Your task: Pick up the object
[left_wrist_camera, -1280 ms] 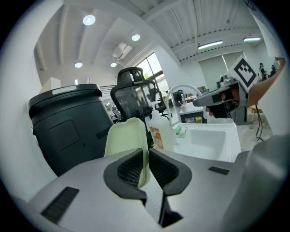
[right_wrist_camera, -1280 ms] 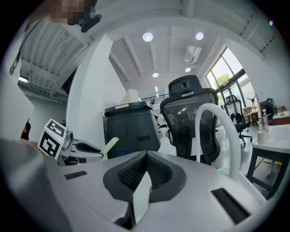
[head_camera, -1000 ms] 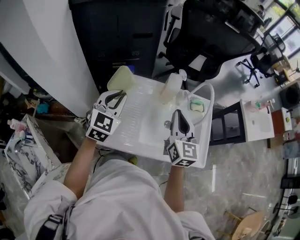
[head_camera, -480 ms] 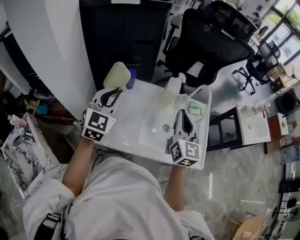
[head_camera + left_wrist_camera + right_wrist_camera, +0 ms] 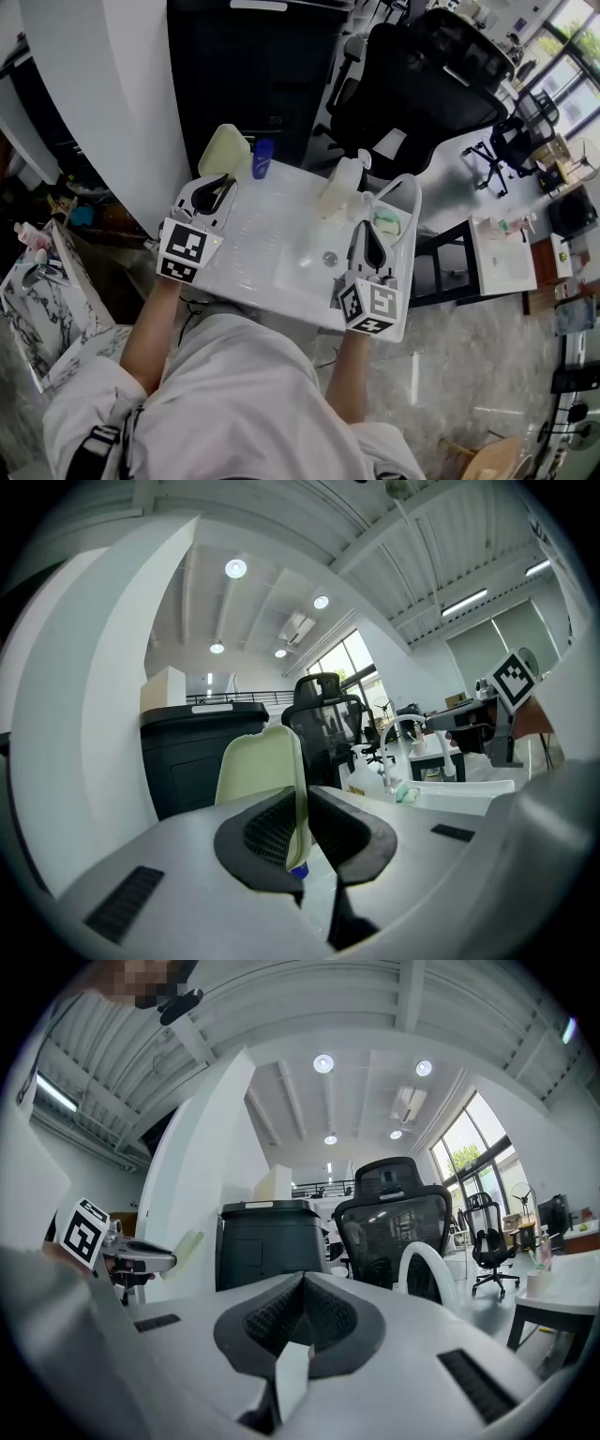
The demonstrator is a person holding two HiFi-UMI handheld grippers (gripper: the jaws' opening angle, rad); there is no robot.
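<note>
My left gripper (image 5: 221, 180) is shut on the lower edge of a pale green flat board (image 5: 226, 150), which it holds upright over the back left corner of the white sink unit (image 5: 253, 248). In the left gripper view the board (image 5: 262, 775) stands clamped between the black pads, with a blue bottle cap (image 5: 296, 867) just below. That blue bottle (image 5: 263, 157) stands beside the board. My right gripper (image 5: 367, 230) hovers over the basin's right side, jaws shut with nothing held (image 5: 303, 1281).
A white arched faucet (image 5: 406, 187), a soap dish with green soap (image 5: 388, 223) and a translucent bottle (image 5: 338, 184) sit at the sink's back right. Behind are a black cabinet (image 5: 253, 66) and a black office chair (image 5: 412, 84). A white pillar (image 5: 103, 94) stands at left.
My left gripper has carried the green board left and slightly back, and the blue bottle now shows beside it. The right gripper has hardly moved.
</note>
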